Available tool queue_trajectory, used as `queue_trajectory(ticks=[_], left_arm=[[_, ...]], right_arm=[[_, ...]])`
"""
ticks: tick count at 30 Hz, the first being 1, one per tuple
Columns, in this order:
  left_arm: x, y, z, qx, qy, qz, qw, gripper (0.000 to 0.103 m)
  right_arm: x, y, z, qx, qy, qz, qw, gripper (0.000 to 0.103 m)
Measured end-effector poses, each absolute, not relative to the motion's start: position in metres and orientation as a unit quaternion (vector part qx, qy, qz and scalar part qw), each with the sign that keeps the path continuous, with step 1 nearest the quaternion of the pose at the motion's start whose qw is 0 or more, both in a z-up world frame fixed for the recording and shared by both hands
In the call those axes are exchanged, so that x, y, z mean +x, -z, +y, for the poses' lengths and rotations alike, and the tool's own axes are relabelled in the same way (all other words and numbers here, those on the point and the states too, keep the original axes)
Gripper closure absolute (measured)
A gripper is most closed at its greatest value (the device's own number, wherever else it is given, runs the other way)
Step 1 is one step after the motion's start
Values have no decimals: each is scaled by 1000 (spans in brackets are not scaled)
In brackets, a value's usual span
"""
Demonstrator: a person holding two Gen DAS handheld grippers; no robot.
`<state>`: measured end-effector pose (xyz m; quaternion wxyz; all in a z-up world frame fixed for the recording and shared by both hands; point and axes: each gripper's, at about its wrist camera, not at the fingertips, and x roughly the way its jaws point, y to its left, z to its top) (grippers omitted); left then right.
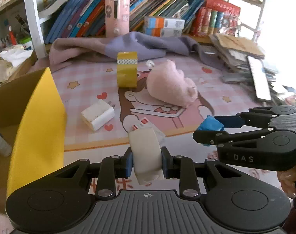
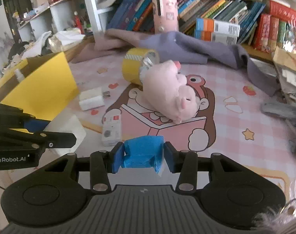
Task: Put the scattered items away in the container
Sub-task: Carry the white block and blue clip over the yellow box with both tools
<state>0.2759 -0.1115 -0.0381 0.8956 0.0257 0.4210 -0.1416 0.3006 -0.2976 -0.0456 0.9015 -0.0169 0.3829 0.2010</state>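
My left gripper [image 1: 147, 161] is shut on a white roll [image 1: 146, 150], held upright above the mat's front edge. In the right wrist view the roll [image 2: 69, 130] shows at the left, in that same gripper [image 2: 60, 130]. My right gripper [image 2: 142, 156] is shut on a blue wrapped block [image 2: 143, 152]; it also appears at the right of the left wrist view [image 1: 208, 128]. The cardboard box with a yellow flap [image 1: 40, 117] [image 2: 44, 81] stands open on the left. A yellow tape roll [image 1: 127, 70], a pink plush pig [image 1: 171, 85], a white charger [image 1: 98, 115] and a small white carton [image 2: 111, 128] lie on the mat.
A spray bottle [image 2: 19, 76] stands inside the box. A purple-grey cloth [image 1: 128, 46] is bunched at the back of the mat, before a shelf of books [image 1: 157, 5] and a pink case [image 1: 117, 15]. Stacked papers and cardboard [image 1: 243, 52] crowd the right side.
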Motion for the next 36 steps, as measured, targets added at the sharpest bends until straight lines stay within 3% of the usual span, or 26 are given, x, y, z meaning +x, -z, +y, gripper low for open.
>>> queue_trajectory(ticks=[19,36], left_arm=[[201,-11,-48,0,204,330,921,76],[102,9,61,-20,206,349,914,76]], right_arm=[[213,-13,-251,-48,-149,306,939,61],[98,-3,-150,-49,-118,330,935,61]])
